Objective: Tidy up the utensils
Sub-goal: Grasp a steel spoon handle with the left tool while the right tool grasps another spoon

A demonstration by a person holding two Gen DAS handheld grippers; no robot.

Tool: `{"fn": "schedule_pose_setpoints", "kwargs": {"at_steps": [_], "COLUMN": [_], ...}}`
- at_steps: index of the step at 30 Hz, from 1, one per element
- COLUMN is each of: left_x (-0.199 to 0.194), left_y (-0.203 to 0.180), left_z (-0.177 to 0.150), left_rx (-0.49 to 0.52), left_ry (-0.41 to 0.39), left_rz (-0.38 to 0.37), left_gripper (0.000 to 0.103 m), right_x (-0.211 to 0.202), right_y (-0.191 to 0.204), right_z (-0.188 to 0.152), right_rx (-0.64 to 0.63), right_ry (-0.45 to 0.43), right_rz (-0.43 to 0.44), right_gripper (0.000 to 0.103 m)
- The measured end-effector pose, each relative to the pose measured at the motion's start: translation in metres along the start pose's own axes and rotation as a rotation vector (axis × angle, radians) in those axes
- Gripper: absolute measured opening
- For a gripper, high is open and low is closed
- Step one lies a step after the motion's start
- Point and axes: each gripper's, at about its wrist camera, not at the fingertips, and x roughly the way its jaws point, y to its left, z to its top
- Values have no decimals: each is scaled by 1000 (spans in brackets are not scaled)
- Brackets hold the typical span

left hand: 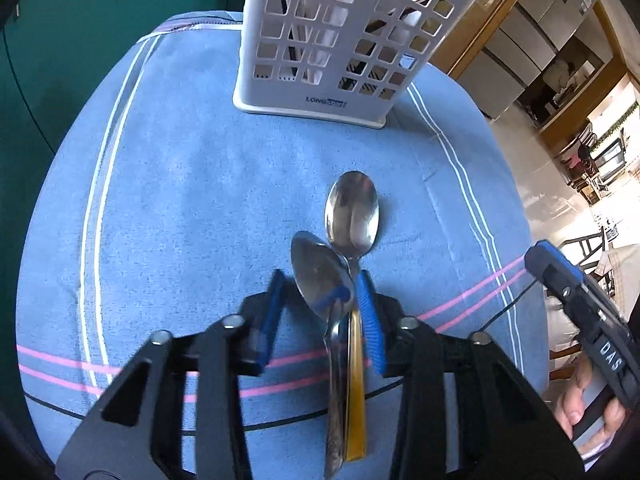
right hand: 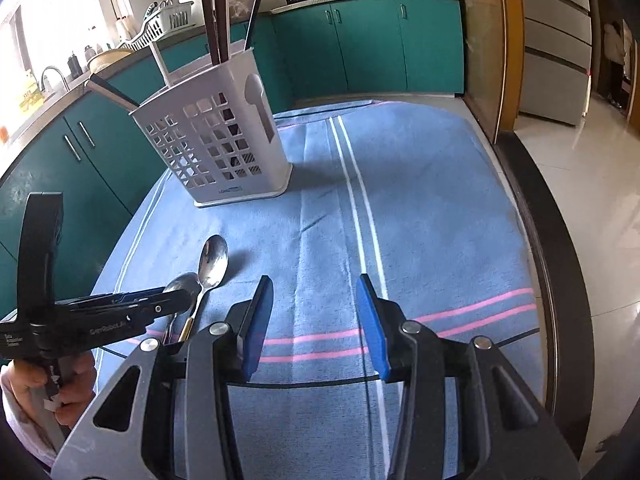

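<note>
While our left gripper (left hand: 320,312) reaches low over the blue cloth (left hand: 192,200), jaws apart around two spoons (left hand: 340,280) lying before the white holder (left hand: 340,40), our right gripper (right hand: 316,320) hovers alongside, jaws apart and empty.

The left black two-finger gripper with blue pads (left hand: 320,308) reaches forward and low, its jaws parted. The left blue pad (left hand: 272,320) stands apart from the right one (left hand: 370,320). The person's left hand (right hand: 60,384) grips its handle at the near left. The right black gripper with blue pads (right hand: 316,320) points forward with jaws wide apart. The right hand (left hand: 588,412) holds its handle at the near right.
</note>
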Motion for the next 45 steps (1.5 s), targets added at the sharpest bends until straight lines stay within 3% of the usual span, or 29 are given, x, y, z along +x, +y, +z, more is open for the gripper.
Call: {"fn": "schedule_pose_setpoints", "kwargs": {"at_steps": [1,3,8,9,13,23,26,30,37,38,40,42,45], "left_x": [1,-3,-28,-28,-35,-31,-35,-36,-38,-38,-37,-36,-34], "left_y": [3,9,7,5,0,8,10,15,23,24,25,25,26], "left_z": [1,-1,10,13,10,14,10,9,8,9,9,9,9], "left_rx": [-10,-23,22,29,48,32,24,23,15,15,16,14,13], "left_ry": [6,-18,-160,-161,-167,-169,-172,-179,-187,-188,-189,-189,-186], "left_rz": [-6,31,318,327,286,300,313,337,366,368,371,372,371], "left_gripper": [13,6,4,5,25,29,31,33,35,35,35,36,37], "right_x": [2,4,16,17,25,42,54,76,102,104,108,110,104], "right_y": [2,4,11,12,17,23,40,65,87,88,89,89,86], "right_z": [2,1,-2,-3,-6,1,17,39,48,48,46,43,39], "right_rx": [1,-1,-8,-8,-7,-28,-93,-176,-219,-220,-216,-211,-208], "right_ry": [6,17,49,55,85,118,109,124,164,171,184,189,178], "right_rz": [3,13,32,35,41,87,141,131,136,140,148,140,138], "right_gripper": [43,43,43,43,43,43,43,44,48,46,26,13,5]}}
